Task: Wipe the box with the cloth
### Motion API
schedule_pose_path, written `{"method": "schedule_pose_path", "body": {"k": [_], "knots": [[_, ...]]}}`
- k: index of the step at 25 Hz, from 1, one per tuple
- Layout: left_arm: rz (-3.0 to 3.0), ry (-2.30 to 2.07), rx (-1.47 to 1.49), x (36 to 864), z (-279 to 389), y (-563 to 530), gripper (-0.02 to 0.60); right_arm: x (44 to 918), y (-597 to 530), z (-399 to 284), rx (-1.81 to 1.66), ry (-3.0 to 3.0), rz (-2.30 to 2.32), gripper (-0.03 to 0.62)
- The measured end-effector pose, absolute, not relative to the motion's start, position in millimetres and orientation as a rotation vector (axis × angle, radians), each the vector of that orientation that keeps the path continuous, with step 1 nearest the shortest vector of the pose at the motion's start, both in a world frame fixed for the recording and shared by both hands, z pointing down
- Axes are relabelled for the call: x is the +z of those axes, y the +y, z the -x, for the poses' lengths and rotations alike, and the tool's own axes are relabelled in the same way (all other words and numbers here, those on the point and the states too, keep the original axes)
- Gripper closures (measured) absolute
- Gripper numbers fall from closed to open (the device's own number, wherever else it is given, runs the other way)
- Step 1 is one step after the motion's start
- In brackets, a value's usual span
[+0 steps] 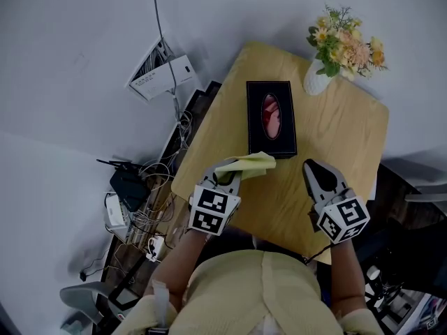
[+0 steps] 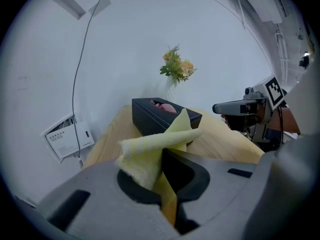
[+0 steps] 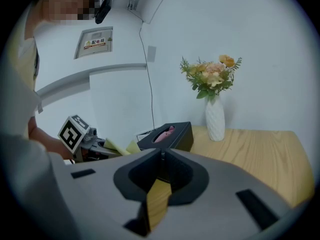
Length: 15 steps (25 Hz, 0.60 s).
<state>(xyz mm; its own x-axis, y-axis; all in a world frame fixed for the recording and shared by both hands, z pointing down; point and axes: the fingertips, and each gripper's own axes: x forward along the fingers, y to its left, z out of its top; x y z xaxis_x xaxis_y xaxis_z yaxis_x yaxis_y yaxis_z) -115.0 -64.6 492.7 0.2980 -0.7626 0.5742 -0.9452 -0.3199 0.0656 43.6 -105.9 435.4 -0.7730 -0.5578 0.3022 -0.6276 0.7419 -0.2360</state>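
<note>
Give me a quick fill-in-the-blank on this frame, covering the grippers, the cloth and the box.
The left gripper is shut on the ____ cloth.
The right gripper is shut and holds ____.
The box on the table is ____ in colour.
Missing words: yellow; nothing; black.
</note>
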Motion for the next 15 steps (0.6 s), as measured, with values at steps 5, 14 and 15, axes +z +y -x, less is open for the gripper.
{"method": "schedule_pose_path", "body": {"k": [5, 14, 15], "knots": [[-2.148, -1.554, 0.626, 489.6, 122.9, -58.6, 0.557, 425.6, -117.5, -37.4, 0.416, -2.748, -0.901, 0.553], [-2.108, -1.585, 0.644, 495.7, 140.2, -52.9, 0.557, 415.9, -152.0, -15.1, 0.239, -2.764, -0.769, 0.552], [-2.102, -1.594, 0.651, 495.2, 142.7, -52.1, 0.557, 415.1, -157.6, -12.1, 0.218, -2.77, -0.748, 0.551]]}}
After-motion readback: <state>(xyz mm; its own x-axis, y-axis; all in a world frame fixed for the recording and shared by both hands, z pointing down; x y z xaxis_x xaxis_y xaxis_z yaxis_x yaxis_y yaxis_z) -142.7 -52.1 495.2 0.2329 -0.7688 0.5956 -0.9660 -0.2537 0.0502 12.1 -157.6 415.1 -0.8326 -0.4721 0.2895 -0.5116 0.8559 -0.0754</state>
